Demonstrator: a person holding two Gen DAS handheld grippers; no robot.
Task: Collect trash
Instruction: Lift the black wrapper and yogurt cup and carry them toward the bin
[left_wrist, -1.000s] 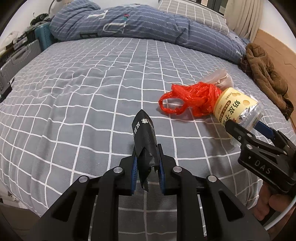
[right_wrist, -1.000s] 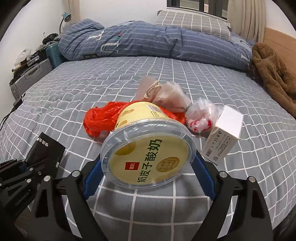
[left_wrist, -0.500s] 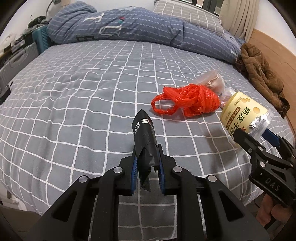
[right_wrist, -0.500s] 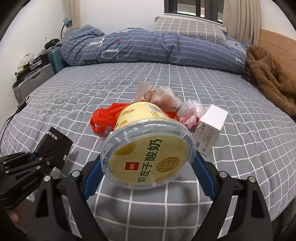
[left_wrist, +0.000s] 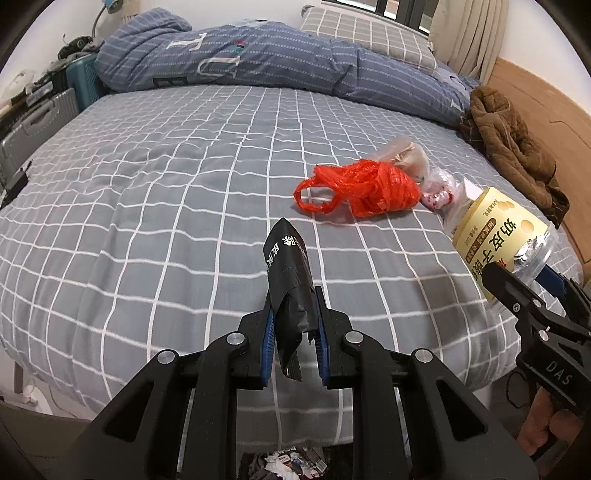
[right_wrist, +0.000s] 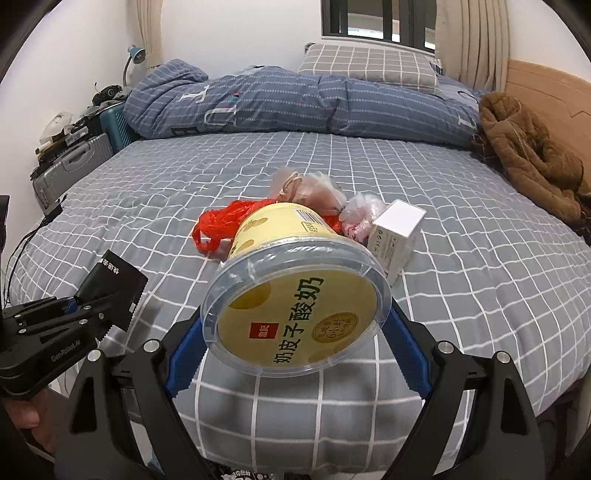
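Note:
My left gripper (left_wrist: 293, 332) is shut on a black foil wrapper (left_wrist: 286, 269) and holds it over the bed's near edge; it also shows in the right wrist view (right_wrist: 110, 291). My right gripper (right_wrist: 295, 347) is shut on a yellow yogurt tub (right_wrist: 291, 295) with a clear lid, tilted on its side; the tub shows at the right in the left wrist view (left_wrist: 502, 243). On the bed lie a red plastic bag (left_wrist: 362, 188), a clear bag (left_wrist: 406, 157), a small crumpled bag (right_wrist: 360, 218) and a white box (right_wrist: 397, 236).
The grey checked bed (left_wrist: 166, 184) fills both views. A blue duvet (left_wrist: 258, 62) and pillow (right_wrist: 365, 66) lie at the far end. A brown garment (right_wrist: 528, 155) lies at the right by the wooden headboard. Suitcases (right_wrist: 74, 162) stand left. Trash shows below the left gripper (left_wrist: 284, 461).
Both grippers have drawn back from the bed toward its near edge, still holding the wrapper and the tub. The trash on the bed looks farther away.

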